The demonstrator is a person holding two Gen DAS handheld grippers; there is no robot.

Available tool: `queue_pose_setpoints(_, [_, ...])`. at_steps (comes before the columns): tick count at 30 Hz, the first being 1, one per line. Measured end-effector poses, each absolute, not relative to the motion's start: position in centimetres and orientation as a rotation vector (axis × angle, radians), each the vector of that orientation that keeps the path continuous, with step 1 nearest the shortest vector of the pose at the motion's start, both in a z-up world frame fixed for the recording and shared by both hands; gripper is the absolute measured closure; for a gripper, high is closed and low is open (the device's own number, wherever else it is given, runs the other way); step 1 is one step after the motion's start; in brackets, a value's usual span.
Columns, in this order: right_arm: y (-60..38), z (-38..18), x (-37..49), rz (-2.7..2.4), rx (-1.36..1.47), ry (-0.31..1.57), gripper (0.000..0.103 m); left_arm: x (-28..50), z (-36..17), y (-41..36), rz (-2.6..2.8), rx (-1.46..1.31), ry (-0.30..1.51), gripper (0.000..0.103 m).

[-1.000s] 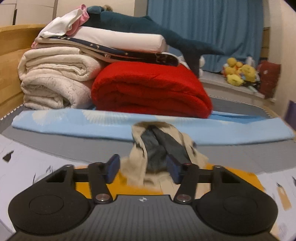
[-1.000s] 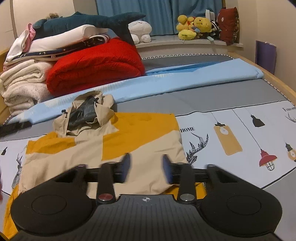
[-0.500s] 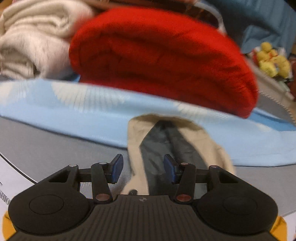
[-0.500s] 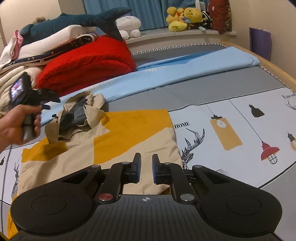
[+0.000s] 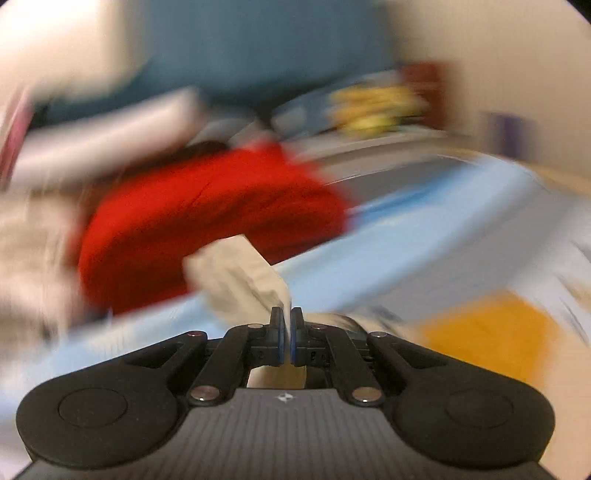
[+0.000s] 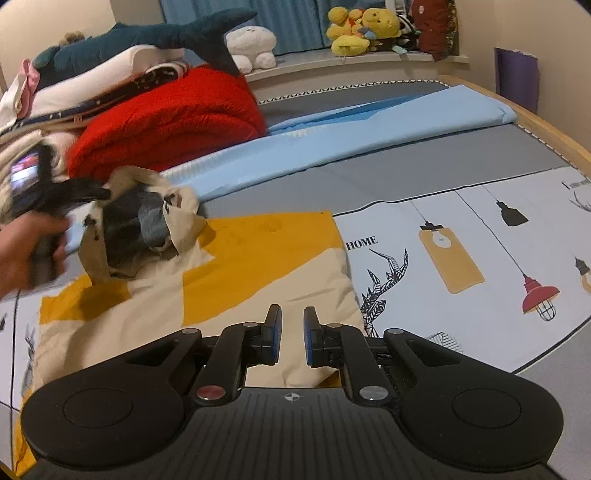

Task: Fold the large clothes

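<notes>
A beige and yellow hooded sweatshirt [image 6: 236,273] lies flat on the bed, partly folded, its hood [image 6: 144,218] with grey lining at the far left. My left gripper [image 5: 287,325] is shut on the beige hood cloth [image 5: 243,277] and lifts it; it also shows in the right wrist view [image 6: 99,194], held by a hand. The left wrist view is blurred by motion. My right gripper [image 6: 292,332] hovers over the near hem of the sweatshirt, its jaws a narrow gap apart with nothing between them.
A red blanket [image 6: 173,118], stacked cream blankets and a shark plush [image 6: 155,37] are piled at the back left. A light blue sheet [image 6: 369,136] crosses the bed. Plush toys [image 6: 362,29] line the sill. The wooden bed edge [image 6: 546,129] runs on the right.
My left gripper moved onto the hood, shut on it and lifted it, swinging fast. My right gripper narrowed its jaws and shifted slightly over the hem.
</notes>
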State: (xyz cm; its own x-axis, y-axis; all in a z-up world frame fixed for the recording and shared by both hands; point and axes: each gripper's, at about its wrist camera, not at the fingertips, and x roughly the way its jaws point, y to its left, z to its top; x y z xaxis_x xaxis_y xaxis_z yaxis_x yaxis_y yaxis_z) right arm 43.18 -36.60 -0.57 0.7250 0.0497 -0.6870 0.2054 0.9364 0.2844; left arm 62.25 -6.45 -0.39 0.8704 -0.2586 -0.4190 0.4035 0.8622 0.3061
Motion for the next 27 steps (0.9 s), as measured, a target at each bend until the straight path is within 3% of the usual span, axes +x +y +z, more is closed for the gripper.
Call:
queue_pose_setpoints(2, [-36.7, 0.0, 42.8, -0.095, 0.369, 0.737, 0.09, 54.1, -2.1, -6.0, -0.463, 0.536, 0.386, 0.099])
queue_pose_setpoints(5, [-36.8, 0.7, 42.3, -0.108, 0.396, 0.709, 0.09, 45.7, -6.3, -3.4, -0.492, 0.616, 0.583, 0.097])
queue_pose_setpoints(10, [-36.4, 1.1, 42.0, -0.111, 0.425, 0.696, 0.084, 42.7, -4.0, 1.0, -0.342, 0.224, 0.683, 0.095])
queue_pose_setpoints(11, [-36.2, 1.1, 41.9, -0.108, 0.421, 0.694, 0.083, 43.3, -3.1, 1.2, -0.304, 0.186, 0.657, 0.087])
queue_pose_setpoints(12, [-36.0, 1.1, 41.9, -0.102, 0.414, 0.692, 0.083, 44.1, -2.2, 1.3, -0.269, 0.149, 0.637, 0.068])
queue_pose_setpoints(14, [-35.8, 1.1, 41.8, -0.095, 0.41, 0.694, 0.083, 46.5, -1.0, 1.5, -0.218, 0.021, 0.622, 0.044])
queue_pose_setpoints(20, [-36.1, 1.0, 42.3, -0.104, 0.439, 0.697, 0.082, 51.3, -3.1, -3.3, -0.303, -0.093, 0.741, 0.039])
queue_pose_setpoints(24, [-36.3, 0.7, 42.5, -0.094, 0.462, 0.706, 0.082, 50.2, -5.3, -8.9, -0.358, 0.147, 0.688, 0.022])
queue_pose_setpoints(25, [-36.3, 0.7, 42.5, -0.09, 0.463, 0.707, 0.082, 50.0, -6.3, -10.3, -0.355, 0.259, 0.677, 0.022])
queue_pose_setpoints(26, [-36.2, 0.7, 42.5, -0.087, 0.463, 0.707, 0.082, 50.1, -7.2, -11.3, -0.339, 0.366, 0.671, 0.032])
queue_pose_setpoints(27, [-36.2, 0.7, 42.5, -0.084, 0.462, 0.708, 0.082, 50.4, -8.1, -12.0, -0.305, 0.48, 0.656, 0.072])
